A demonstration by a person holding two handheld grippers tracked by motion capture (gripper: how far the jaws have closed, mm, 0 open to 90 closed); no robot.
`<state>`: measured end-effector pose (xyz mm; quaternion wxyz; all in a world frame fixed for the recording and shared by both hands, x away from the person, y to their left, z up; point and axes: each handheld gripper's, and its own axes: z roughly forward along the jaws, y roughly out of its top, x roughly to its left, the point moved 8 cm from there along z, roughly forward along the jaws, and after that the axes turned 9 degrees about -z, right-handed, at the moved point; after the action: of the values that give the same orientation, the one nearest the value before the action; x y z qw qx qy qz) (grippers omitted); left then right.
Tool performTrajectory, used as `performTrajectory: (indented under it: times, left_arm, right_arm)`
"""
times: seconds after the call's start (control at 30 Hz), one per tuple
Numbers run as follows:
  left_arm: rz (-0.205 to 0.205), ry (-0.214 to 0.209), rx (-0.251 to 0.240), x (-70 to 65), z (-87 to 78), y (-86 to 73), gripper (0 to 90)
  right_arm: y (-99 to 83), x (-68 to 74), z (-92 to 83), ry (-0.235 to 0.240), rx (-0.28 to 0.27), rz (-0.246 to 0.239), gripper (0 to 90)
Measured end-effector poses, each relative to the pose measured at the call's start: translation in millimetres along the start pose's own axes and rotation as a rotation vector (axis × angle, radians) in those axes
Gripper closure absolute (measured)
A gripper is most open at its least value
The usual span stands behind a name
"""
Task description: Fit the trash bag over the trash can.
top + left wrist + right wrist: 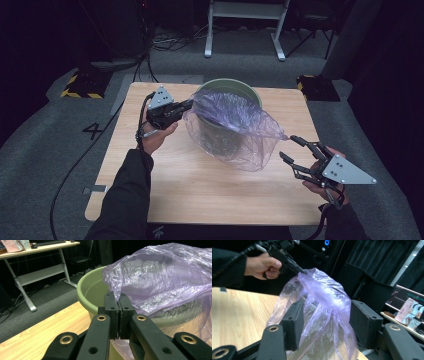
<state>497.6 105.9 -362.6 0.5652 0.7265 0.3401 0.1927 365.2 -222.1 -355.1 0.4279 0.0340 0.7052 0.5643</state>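
Observation:
A pale green bucket (239,85) stands at the far middle of the wooden table (200,187). A thin purple plastic bag (235,127) is draped over its mouth and down its near side. My left gripper (188,105) is at the bucket's left rim, shut on the bag's edge; in the left gripper view its jaws (118,300) pinch the film (162,277) above the green rim (83,291). My right gripper (290,148) hovers open at the bag's right corner. In the right gripper view the bag (322,295) hangs between its spread jaws (327,313), with the pads clear of it.
The left hand's dark sleeve (125,200) crosses the table's near left. Behind the table stands a white desk frame (245,20). Yellow-and-black striped bases (80,86) (316,85) sit on the grey floor at both far corners. A cable (70,172) trails along the floor at left.

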Motion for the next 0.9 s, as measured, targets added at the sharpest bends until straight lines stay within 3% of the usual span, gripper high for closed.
performTrajectory:
  times: [0.13,0.23,0.43,0.63,0.8,0.9]
  left_arm:
    - [-0.001,-0.003,0.003,0.1,1.4,-0.8,87.3]
    - [0.000,-0.004,0.001,0.0,2.6,-0.2,87.4]
    - [-0.004,0.004,0.006,1.6,5.5,0.5,87.4]
    - [-0.007,0.012,0.013,3.3,6.6,-0.4,87.5]
    - [-0.012,0.008,0.025,4.2,6.9,-4.3,86.8]
    - [-0.015,0.011,0.027,5.0,7.9,-5.5,86.7]
  right_arm:
    - [-6.2,-10.1,-2.4,-0.079,0.047,-0.012,34.7]
    - [-16.0,-14.9,5.9,-0.078,0.107,-0.016,31.8]
    - [-26.6,-7.9,28.2,-0.006,0.176,-0.052,35.9]
    - [-9.0,5.4,29.6,0.064,0.100,-0.042,32.6]
    - [-3.7,22.8,27.3,0.131,0.110,-0.051,30.2]
    - [-5.3,29.1,30.8,0.132,0.131,-0.065,28.6]
